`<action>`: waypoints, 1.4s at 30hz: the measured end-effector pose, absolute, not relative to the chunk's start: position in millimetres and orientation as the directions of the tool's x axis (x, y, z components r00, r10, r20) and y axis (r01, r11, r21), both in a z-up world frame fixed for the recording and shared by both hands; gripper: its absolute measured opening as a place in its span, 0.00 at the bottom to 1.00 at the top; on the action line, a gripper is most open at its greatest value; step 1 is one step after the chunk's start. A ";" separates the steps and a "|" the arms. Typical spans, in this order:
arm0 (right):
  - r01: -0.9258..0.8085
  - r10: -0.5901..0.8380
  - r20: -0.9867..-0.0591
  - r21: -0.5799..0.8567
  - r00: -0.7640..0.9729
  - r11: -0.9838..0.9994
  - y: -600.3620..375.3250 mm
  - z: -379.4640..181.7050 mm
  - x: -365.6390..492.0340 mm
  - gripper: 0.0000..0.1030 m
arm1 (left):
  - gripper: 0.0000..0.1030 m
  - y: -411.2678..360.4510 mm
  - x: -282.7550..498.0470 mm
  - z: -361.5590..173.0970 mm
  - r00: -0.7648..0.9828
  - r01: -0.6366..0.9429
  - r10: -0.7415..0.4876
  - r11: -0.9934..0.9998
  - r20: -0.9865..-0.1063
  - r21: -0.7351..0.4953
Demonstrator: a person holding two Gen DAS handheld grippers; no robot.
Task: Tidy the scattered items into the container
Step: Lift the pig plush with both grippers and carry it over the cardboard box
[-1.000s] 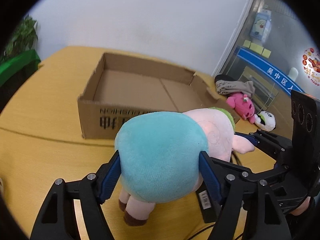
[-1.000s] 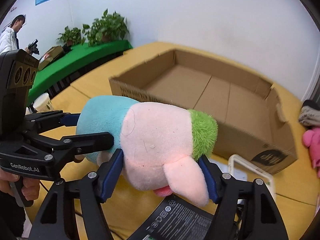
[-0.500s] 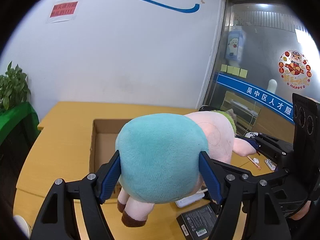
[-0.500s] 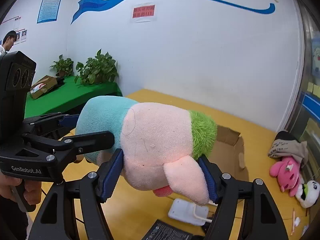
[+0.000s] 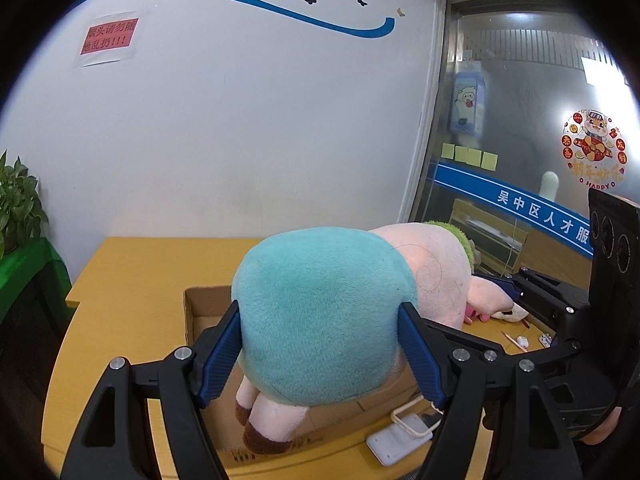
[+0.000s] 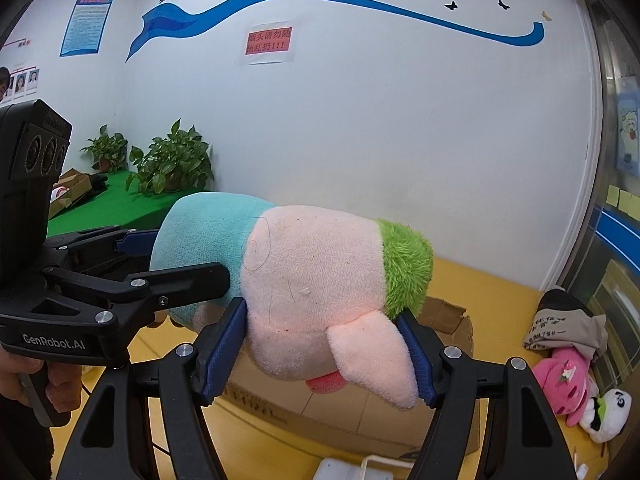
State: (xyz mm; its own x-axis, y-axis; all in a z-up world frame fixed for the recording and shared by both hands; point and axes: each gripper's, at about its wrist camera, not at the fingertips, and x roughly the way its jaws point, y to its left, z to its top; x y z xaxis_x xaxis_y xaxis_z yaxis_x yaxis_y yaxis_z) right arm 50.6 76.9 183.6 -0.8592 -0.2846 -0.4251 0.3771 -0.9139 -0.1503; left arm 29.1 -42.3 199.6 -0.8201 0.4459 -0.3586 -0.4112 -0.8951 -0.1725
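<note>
Both grippers clamp one big plush pig (image 5: 320, 320): the left gripper (image 5: 320, 350) has its fingers pressed on the teal rump, the right gripper (image 6: 320, 354) on the pink head, carrying it in the air above the cardboard box (image 5: 208, 320). The little of the box floor that shows is bare, so I judge the tidying barely begun. Still out, at about four o'clock in the right wrist view, lie a pink plush (image 6: 564, 376), a small panda plush (image 6: 608, 410) and a grey cloth (image 6: 568, 326); a white charger (image 5: 400, 436) sits at six o'clock. The yellow wooden tabletop (image 5: 128, 264) stands by a white wall (image 5: 240, 120) with a blue stripe, potted plants (image 6: 172, 164) at nine o'clock.
</note>
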 end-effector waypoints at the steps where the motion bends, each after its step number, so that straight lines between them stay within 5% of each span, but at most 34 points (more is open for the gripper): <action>1: 0.374 -0.284 -0.422 -0.147 -0.861 -0.916 76.8 185.3 45.5 0.73 | 0.72 -41.8 23.2 201.3 -0.821 -0.413 0.446 -0.895 -0.357 -0.167; 27: 0.319 -0.235 -0.407 -0.152 -0.883 -0.936 66.5 176.2 -118.2 0.73 | 0.71 -43.0 -123.6 189.9 -0.809 -0.422 0.431 -0.899 -0.399 -0.116; 42: 0.373 -0.244 -0.608 -0.094 -0.755 -0.923 43.5 93.5 -244.8 0.65 | 0.69 -53.6 -231.6 110.9 -0.697 -0.295 0.326 -0.942 -0.639 -0.159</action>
